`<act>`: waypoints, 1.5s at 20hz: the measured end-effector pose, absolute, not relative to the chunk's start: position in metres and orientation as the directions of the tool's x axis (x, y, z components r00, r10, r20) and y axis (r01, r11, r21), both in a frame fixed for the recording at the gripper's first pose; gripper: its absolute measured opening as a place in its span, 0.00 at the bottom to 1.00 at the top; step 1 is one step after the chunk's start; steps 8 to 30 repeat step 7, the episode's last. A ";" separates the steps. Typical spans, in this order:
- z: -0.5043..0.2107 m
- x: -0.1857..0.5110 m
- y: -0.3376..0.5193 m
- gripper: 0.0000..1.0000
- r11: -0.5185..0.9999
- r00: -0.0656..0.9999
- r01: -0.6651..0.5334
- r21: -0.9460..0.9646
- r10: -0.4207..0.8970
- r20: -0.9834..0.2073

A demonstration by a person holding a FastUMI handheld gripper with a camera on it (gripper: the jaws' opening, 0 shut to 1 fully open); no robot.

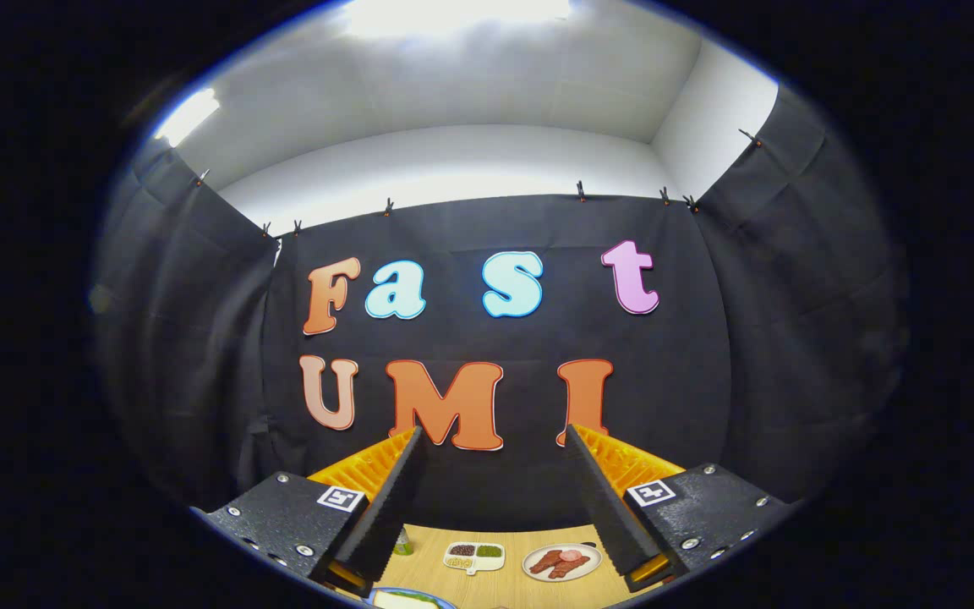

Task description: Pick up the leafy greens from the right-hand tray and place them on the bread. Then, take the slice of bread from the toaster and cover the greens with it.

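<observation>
My gripper (494, 438) is held high and tilted up toward the booth's back wall, its two fingers spread wide apart with nothing between them. Far below, between the fingers, a strip of wooden table (504, 584) shows. A blue-rimmed plate (411, 599) with a pale slice of bread and something green on it peeks in by the left finger. I cannot tell whether the green on it is the leafy greens.
On the table beyond the fingers sit a small white divided tray (474, 555) with dark, green and pale fillings, and a round white plate (562, 562) with reddish meat slices. A small green object (403, 544) stands beside the left finger. Black cloth walls surround the booth.
</observation>
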State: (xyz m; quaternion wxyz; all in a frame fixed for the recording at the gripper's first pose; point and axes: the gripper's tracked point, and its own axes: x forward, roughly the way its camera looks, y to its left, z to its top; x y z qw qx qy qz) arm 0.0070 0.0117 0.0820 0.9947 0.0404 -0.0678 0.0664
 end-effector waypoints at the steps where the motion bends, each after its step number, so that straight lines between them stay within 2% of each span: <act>1: 0.082 0.006 0.011 0.97 0.989 0.982 -0.135 0.064 0.125 0.140; 30: 0.079 -0.002 0.015 0.98 0.992 0.983 -0.125 0.016 0.121 0.135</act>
